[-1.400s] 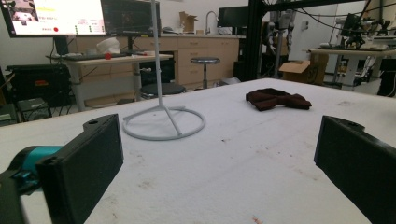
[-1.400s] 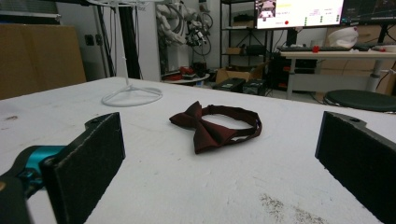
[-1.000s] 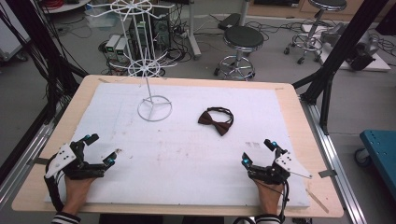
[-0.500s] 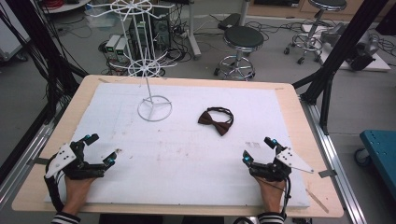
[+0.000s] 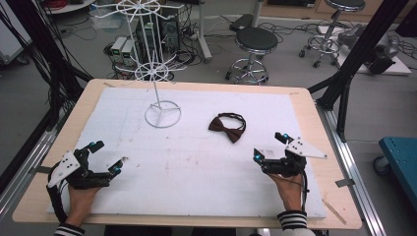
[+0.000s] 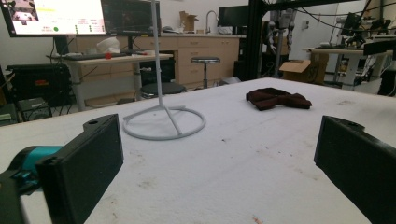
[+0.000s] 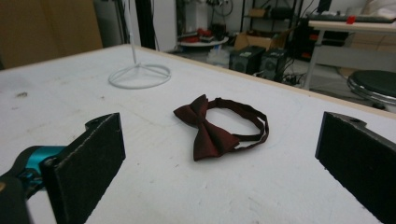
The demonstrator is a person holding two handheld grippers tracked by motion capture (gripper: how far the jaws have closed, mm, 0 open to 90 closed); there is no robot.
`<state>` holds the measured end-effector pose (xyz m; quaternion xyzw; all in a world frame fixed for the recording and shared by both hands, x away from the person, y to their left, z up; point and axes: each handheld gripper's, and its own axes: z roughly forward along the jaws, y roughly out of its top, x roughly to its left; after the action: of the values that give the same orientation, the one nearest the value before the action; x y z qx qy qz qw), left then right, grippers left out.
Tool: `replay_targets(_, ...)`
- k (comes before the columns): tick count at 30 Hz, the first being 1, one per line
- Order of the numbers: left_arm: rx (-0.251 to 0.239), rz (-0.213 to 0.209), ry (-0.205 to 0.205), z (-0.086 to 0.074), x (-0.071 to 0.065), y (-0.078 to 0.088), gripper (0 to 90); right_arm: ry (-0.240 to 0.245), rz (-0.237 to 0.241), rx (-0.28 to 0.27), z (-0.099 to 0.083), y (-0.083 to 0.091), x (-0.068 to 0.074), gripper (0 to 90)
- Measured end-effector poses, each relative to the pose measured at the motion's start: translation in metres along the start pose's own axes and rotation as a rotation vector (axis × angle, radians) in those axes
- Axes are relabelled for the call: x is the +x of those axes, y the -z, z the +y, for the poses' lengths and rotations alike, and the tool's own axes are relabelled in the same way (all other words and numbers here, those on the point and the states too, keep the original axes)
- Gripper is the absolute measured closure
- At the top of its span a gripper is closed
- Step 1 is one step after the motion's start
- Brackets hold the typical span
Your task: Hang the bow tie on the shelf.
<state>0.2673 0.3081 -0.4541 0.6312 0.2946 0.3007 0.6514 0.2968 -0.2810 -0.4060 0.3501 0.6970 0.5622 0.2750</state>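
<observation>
No legible writing. Bow tie (image 5: 226, 128) lies flat mid-table beside white stand (image 5: 162, 114). My left gripper (image 5: 104, 157) and right gripper (image 5: 269, 146): jaws wide apart, empty, near the table's front edge.

One bow tie (image 5: 226, 129), one wire stand (image 5: 162, 114), two stools (image 5: 255, 42)

A dark red bow tie (image 7: 217, 128) lies on the white table (image 7: 289, 186) between spread fingers (image 7: 91, 161).
</observation>
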Motion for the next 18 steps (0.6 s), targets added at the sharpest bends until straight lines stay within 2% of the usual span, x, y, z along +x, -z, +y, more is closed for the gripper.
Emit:
replay_targets(6,-0.001,0.000,0.000,0.000,0.000,0.000,1.7,0.053,0.035,0.080,0.021,-0.018,-0.004,0.7)
replay_targets(8,0.000,0.000,0.001,0.000,0.000,0.000,1.7,0.049,0.051,0.091,0.027,-0.022,-0.005,0.7)
replay_targets(11,0.000,0.000,0.001,0.000,0.000,0.000,1.7,0.067,0.065,0.103,0.033,-0.027,-0.006,0.7)
replay_targets(12,0.000,-0.001,0.001,0.000,0.000,0.000,1.7,0.073,0.079,0.138,0.038,-0.033,-0.007,0.7)
replay_targets(15,0.000,-0.001,0.000,0.000,0.000,0.000,1.7,0.071,0.103,0.163,0.045,-0.042,-0.010,0.7)
replay_targets(18,0.000,-0.002,0.000,0.000,0.000,0.000,1.7,0.094,0.119,0.195,0.052,-0.051,-0.013,0.7)
